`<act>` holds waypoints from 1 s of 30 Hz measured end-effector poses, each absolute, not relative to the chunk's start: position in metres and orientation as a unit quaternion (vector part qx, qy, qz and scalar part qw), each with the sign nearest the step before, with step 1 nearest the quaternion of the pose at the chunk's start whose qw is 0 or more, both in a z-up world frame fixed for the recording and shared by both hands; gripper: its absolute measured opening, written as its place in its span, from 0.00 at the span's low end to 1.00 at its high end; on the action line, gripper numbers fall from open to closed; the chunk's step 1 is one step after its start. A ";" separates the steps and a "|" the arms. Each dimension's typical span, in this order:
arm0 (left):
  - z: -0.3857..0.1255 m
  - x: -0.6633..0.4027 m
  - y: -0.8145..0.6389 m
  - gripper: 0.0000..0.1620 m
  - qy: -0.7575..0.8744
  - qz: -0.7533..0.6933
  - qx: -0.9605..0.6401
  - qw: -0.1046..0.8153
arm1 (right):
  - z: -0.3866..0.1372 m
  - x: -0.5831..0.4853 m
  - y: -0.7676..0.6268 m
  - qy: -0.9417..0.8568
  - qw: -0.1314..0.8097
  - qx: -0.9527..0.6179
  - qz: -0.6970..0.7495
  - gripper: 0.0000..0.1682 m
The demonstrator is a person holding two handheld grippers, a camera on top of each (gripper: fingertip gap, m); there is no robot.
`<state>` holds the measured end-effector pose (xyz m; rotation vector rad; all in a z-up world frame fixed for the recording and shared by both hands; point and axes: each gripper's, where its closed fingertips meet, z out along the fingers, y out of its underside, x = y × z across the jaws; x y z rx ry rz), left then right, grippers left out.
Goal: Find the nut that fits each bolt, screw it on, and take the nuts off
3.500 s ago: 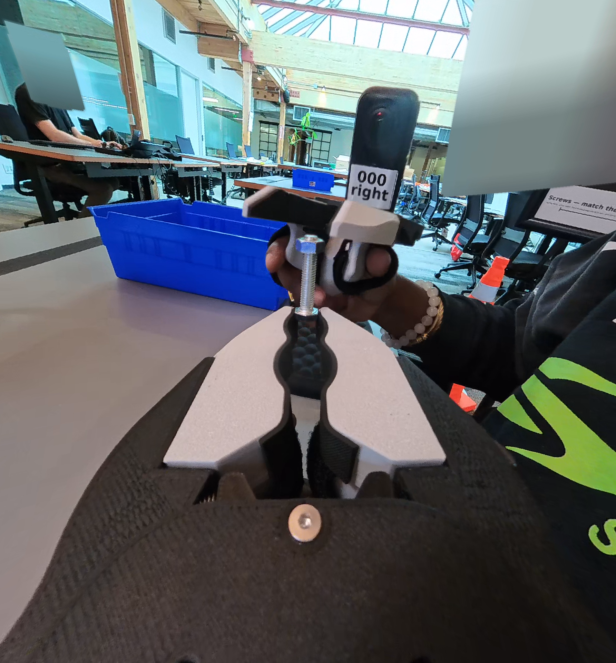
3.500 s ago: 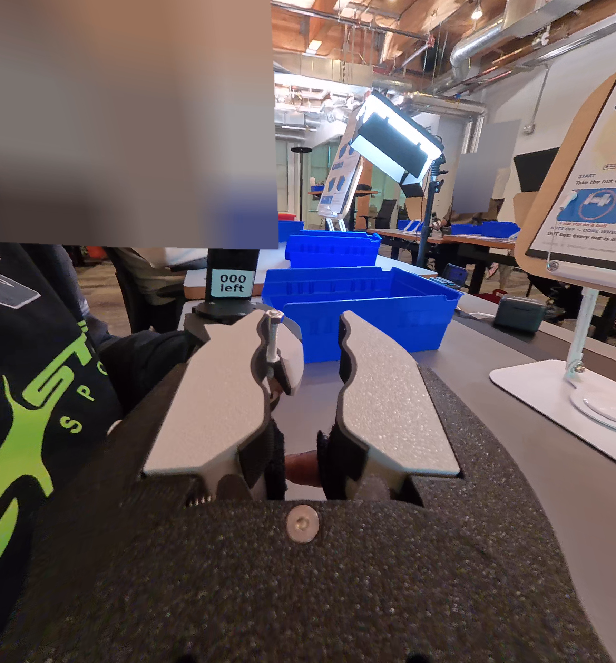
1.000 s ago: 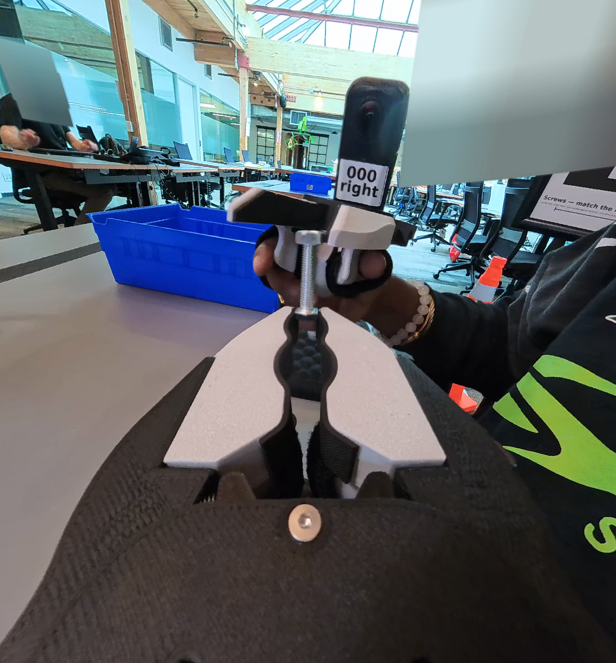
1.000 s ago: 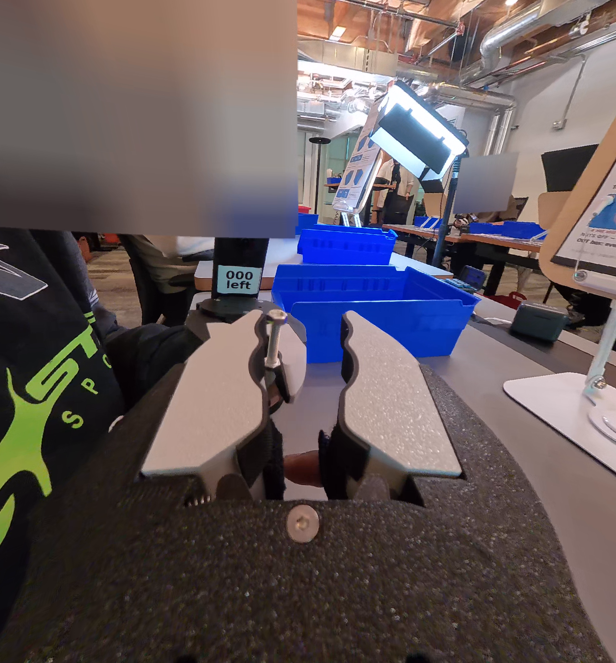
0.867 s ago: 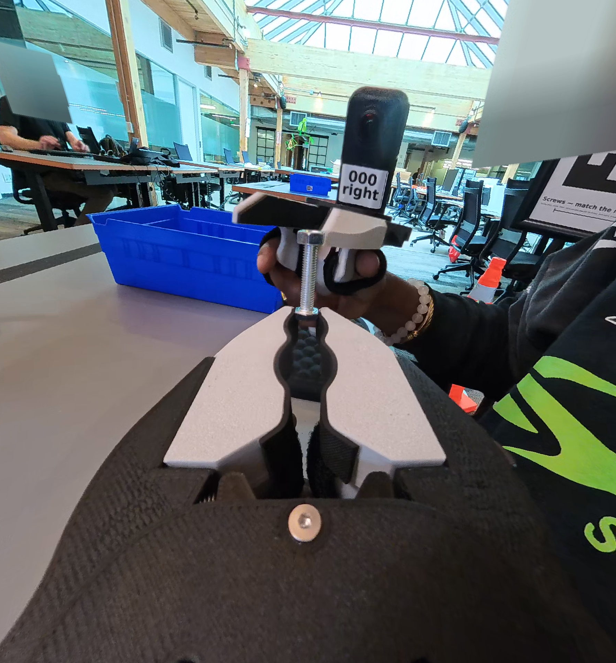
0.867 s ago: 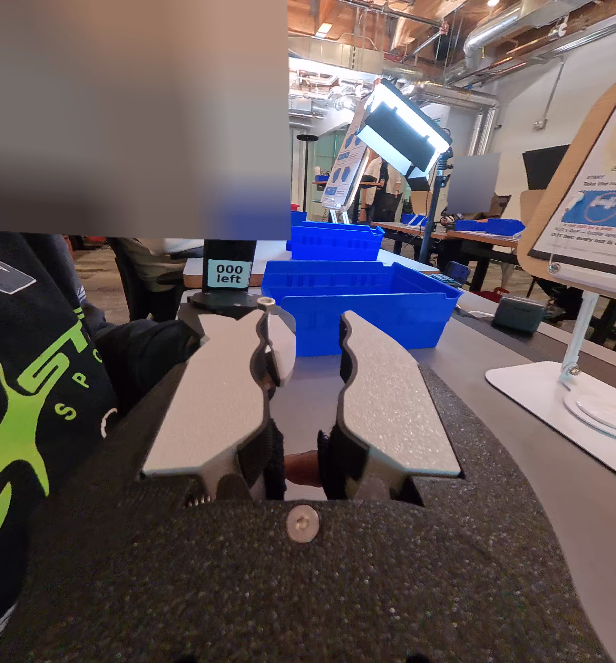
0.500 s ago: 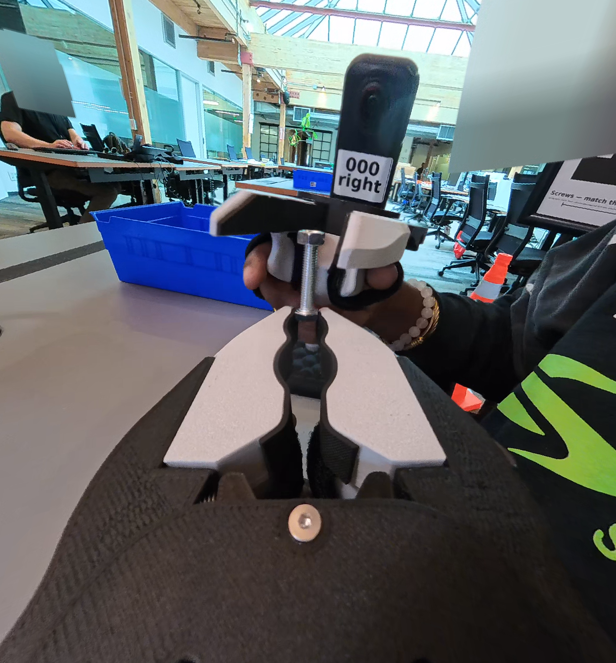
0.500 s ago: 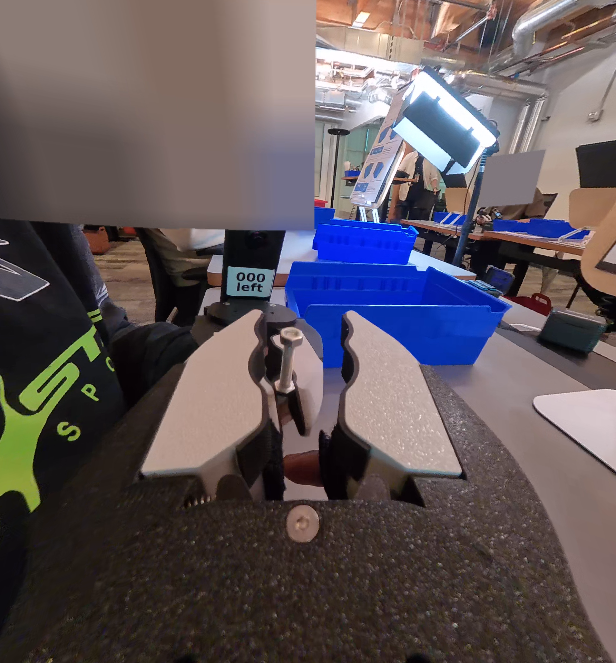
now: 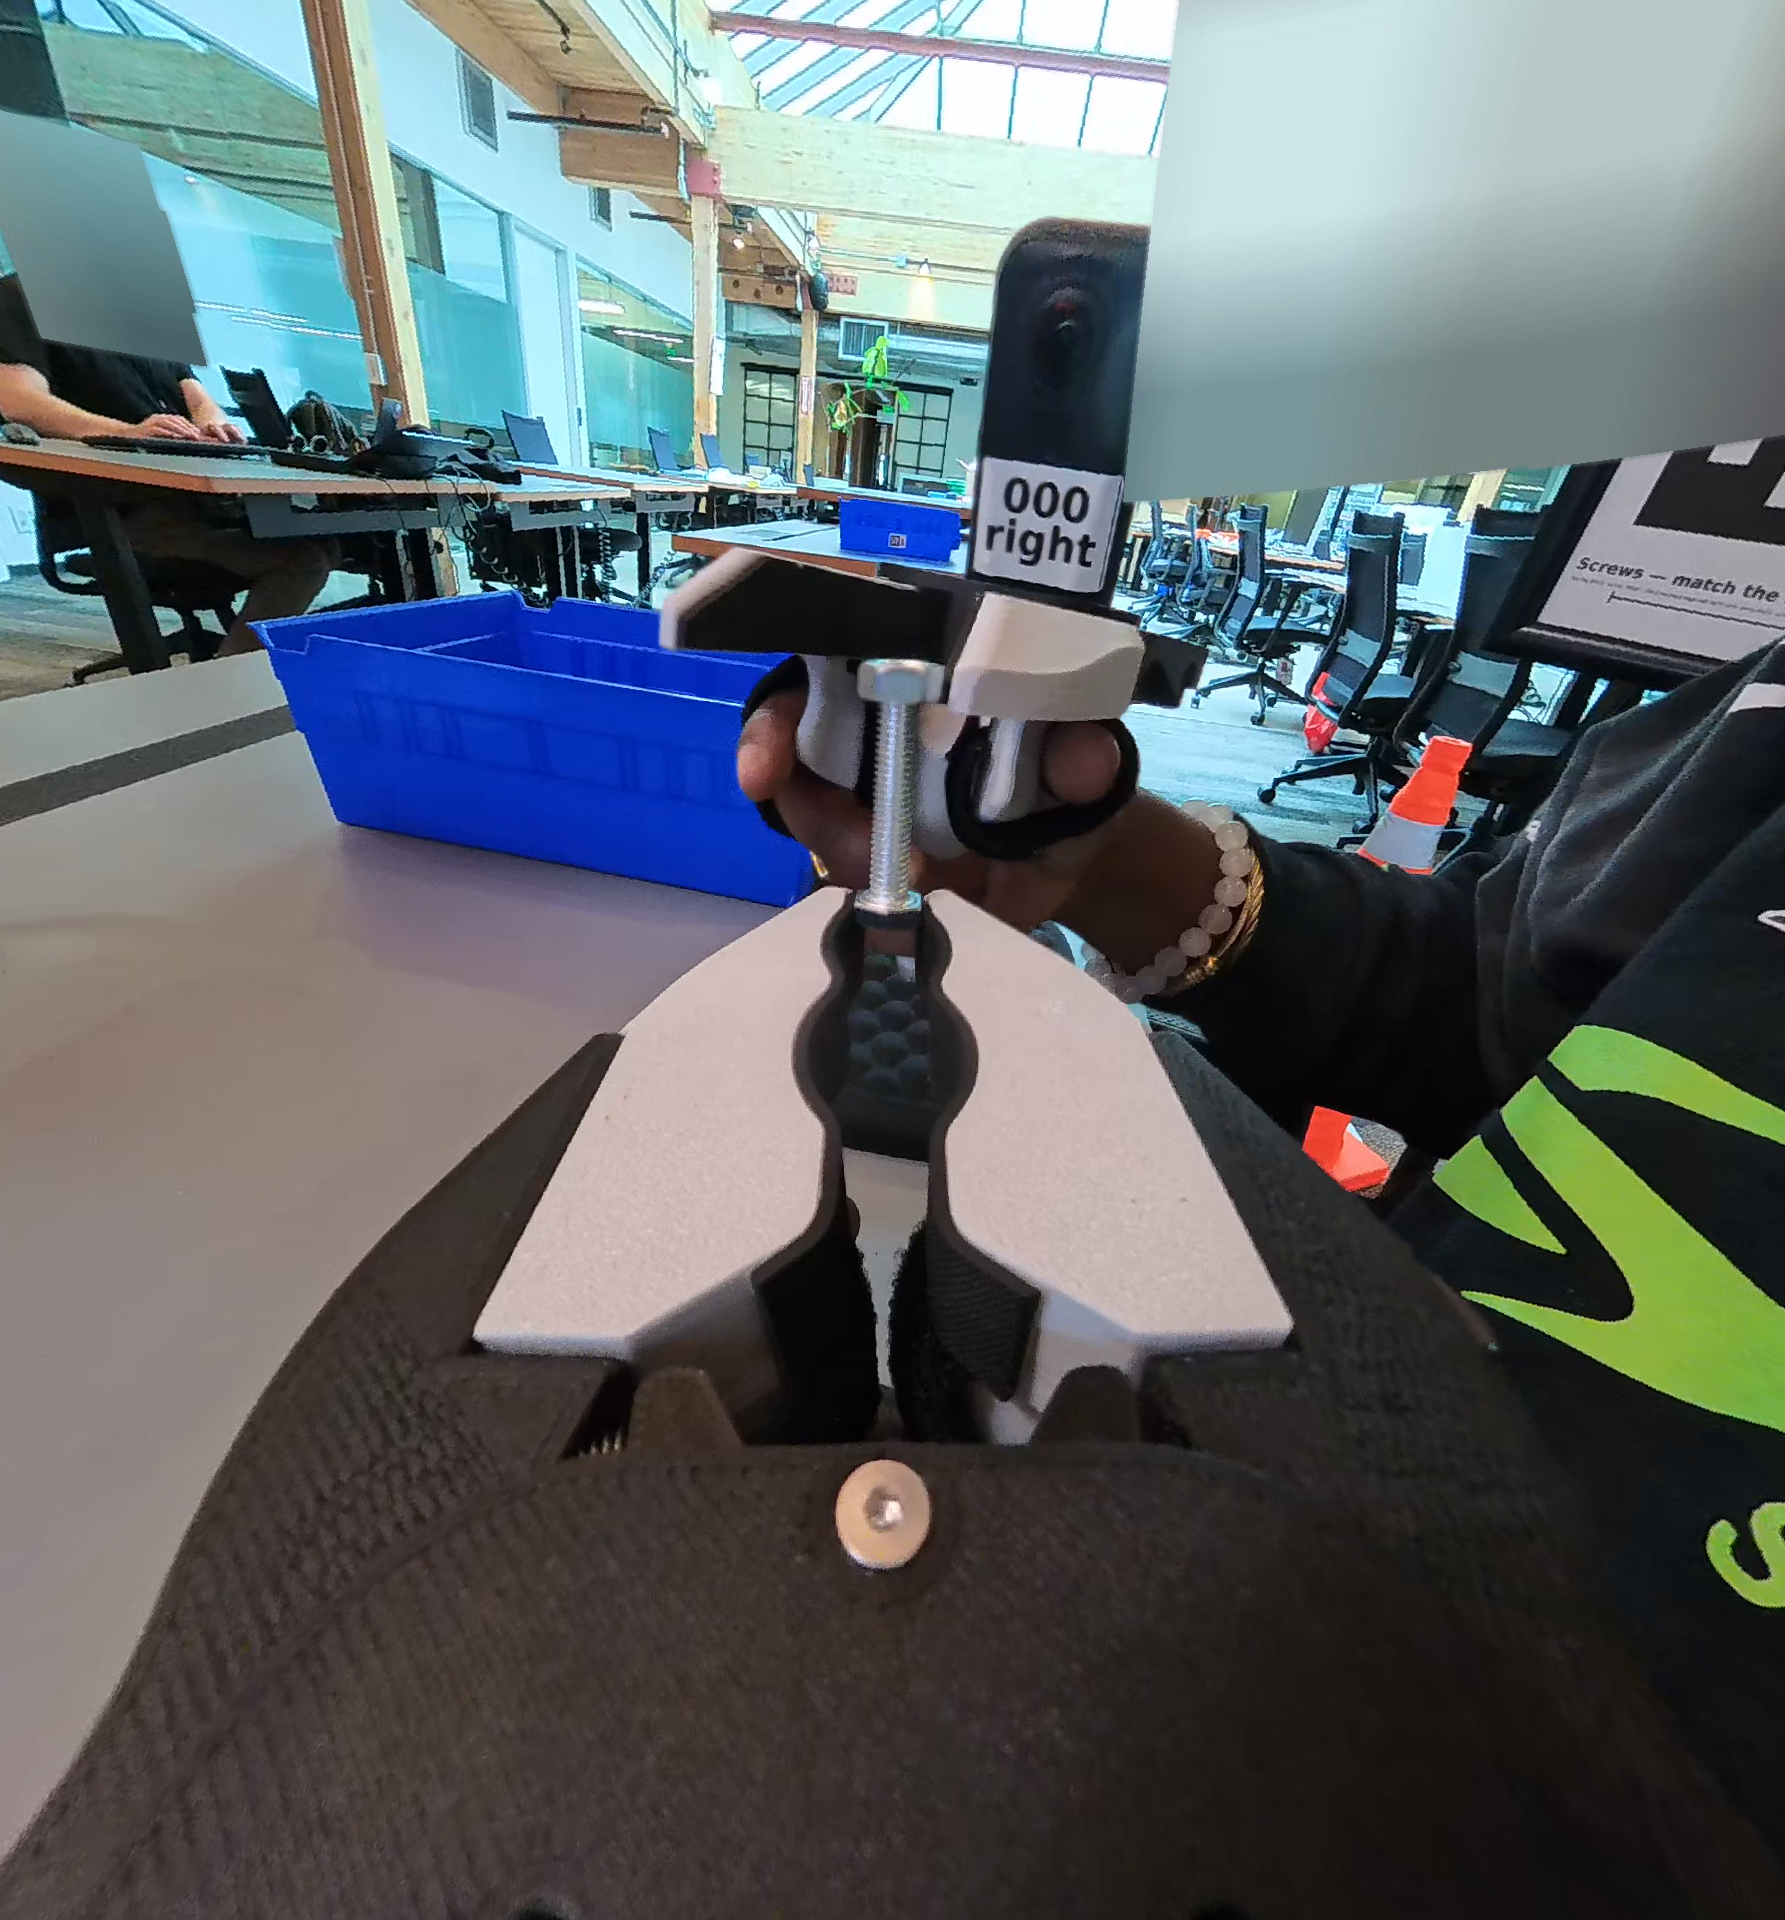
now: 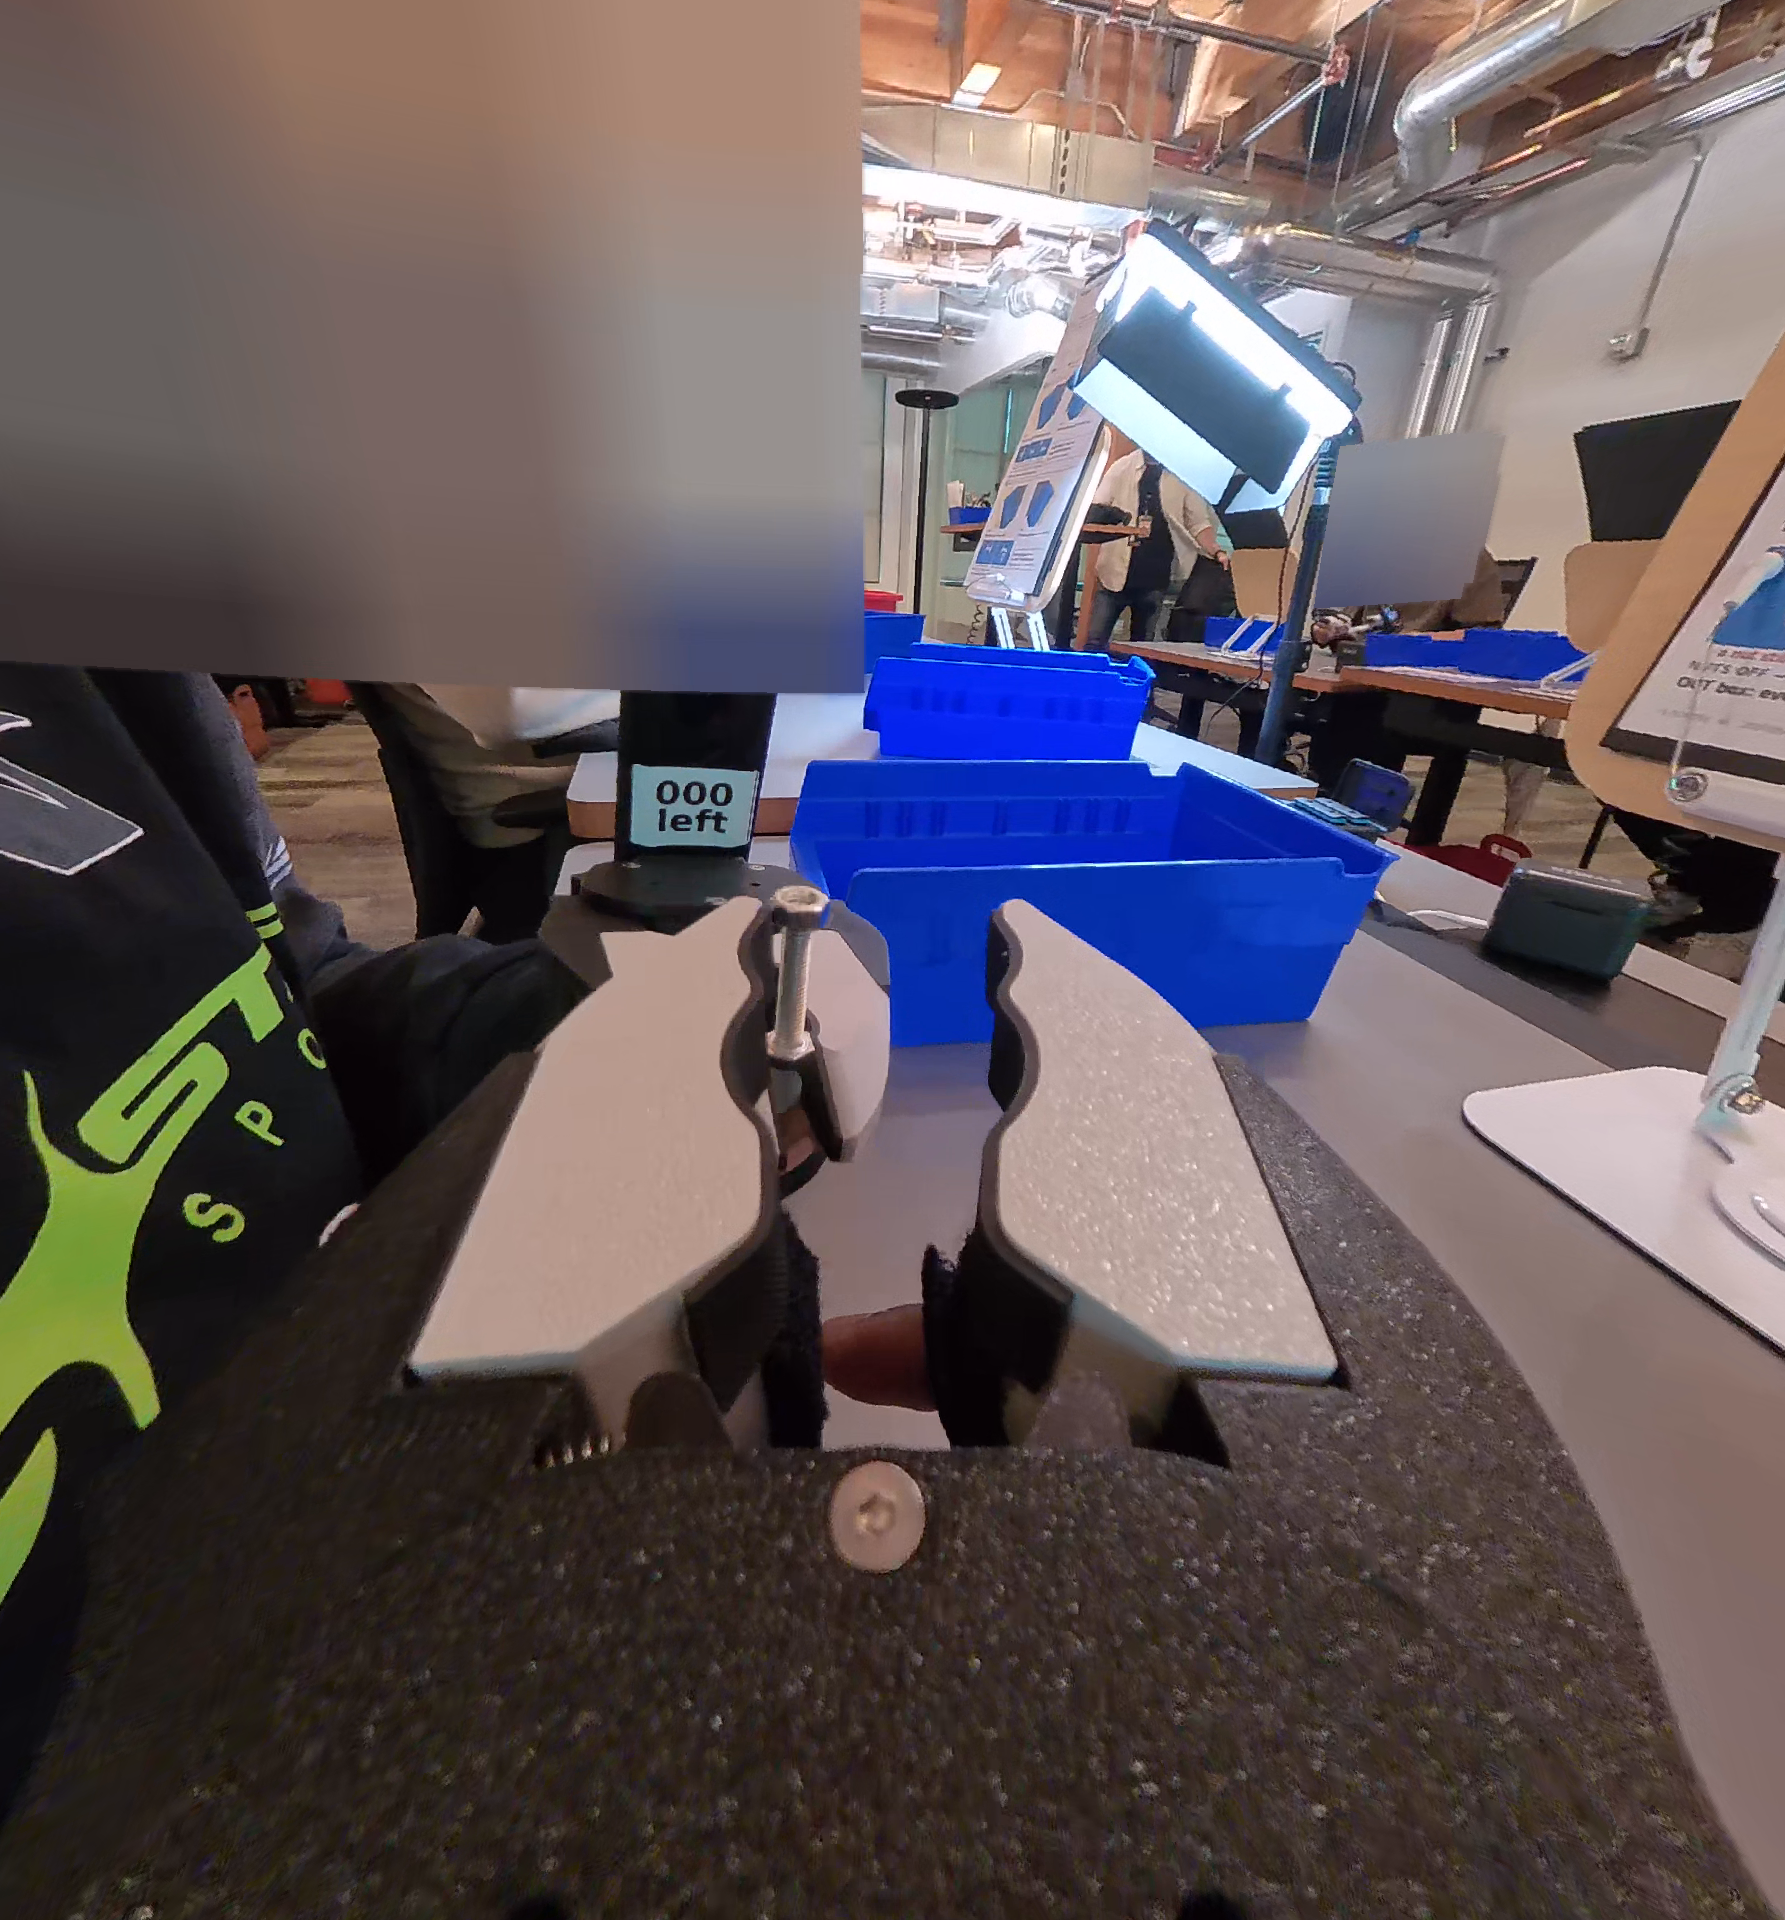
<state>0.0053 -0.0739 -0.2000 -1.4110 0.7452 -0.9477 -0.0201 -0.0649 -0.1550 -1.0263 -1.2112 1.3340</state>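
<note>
Left tool [image 9: 886,920] clamped on nut [image 9: 889,910] at bolt's [image 9: 893,790] lower end — bolt upright, head up, leaving shank and head exposed for turning. Right tool [image 10: 872,971] spread wide, empty, just beside bolt (likely lining up on the head). Blue bin [image 9: 545,717] far across worktop [image 9: 192,1018].

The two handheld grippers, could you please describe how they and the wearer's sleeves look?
Both the left gripper and right gripper have pale grey, wavy-edged jaws on textured black bodies, each with a silver screw. The black sleeve meets a pale beaded bracelet.
</note>
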 end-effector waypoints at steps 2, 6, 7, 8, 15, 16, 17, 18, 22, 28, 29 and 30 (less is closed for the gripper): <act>-0.200 0.005 -0.074 0.06 0.321 -0.409 -0.608 0.600 | -0.156 -0.016 -0.062 -0.502 0.512 -0.431 0.548 0.23; -0.201 0.005 -0.073 0.06 0.320 -0.405 -0.612 0.600 | -0.156 -0.008 -0.062 -0.505 0.497 -0.438 0.553 0.22; -0.202 0.005 -0.072 0.06 0.320 -0.400 -0.615 0.600 | -0.157 -0.008 -0.066 -0.515 0.475 -0.442 0.560 0.21; -0.204 0.004 -0.070 0.06 0.323 -0.390 -0.619 0.600 | -0.158 -0.008 -0.070 -0.527 0.452 -0.449 0.562 0.20; -0.224 0.006 -0.061 0.06 0.362 -0.285 -0.652 0.602 | -0.175 -0.012 -0.075 -0.609 0.348 -0.513 0.495 0.14; -0.227 0.006 -0.060 0.06 0.366 -0.273 -0.655 0.602 | -0.178 -0.012 -0.075 -0.618 0.339 -0.519 0.484 0.13; -0.228 0.005 -0.059 0.06 0.369 -0.264 -0.657 0.602 | -0.181 -0.011 -0.075 -0.628 0.331 -0.522 0.473 0.13; -0.229 0.005 -0.059 0.06 0.370 -0.257 -0.659 0.602 | -0.184 -0.011 -0.075 -0.635 0.326 -0.526 0.462 0.13; -0.234 0.004 -0.057 0.06 0.381 -0.228 -0.665 0.600 | -0.191 -0.010 -0.072 -0.656 0.325 -0.530 0.427 0.07; -0.228 0.013 -0.073 0.06 0.389 -0.325 -0.648 0.569 | -0.185 -0.003 -0.085 -0.705 0.343 -0.454 0.424 0.07; -0.226 0.016 -0.078 0.06 0.390 -0.350 -0.642 0.560 | -0.184 -0.002 -0.088 -0.714 0.344 -0.436 0.427 0.07; -0.225 0.018 -0.082 0.06 0.393 -0.372 -0.636 0.550 | -0.182 0.000 -0.092 -0.722 0.343 -0.420 0.429 0.07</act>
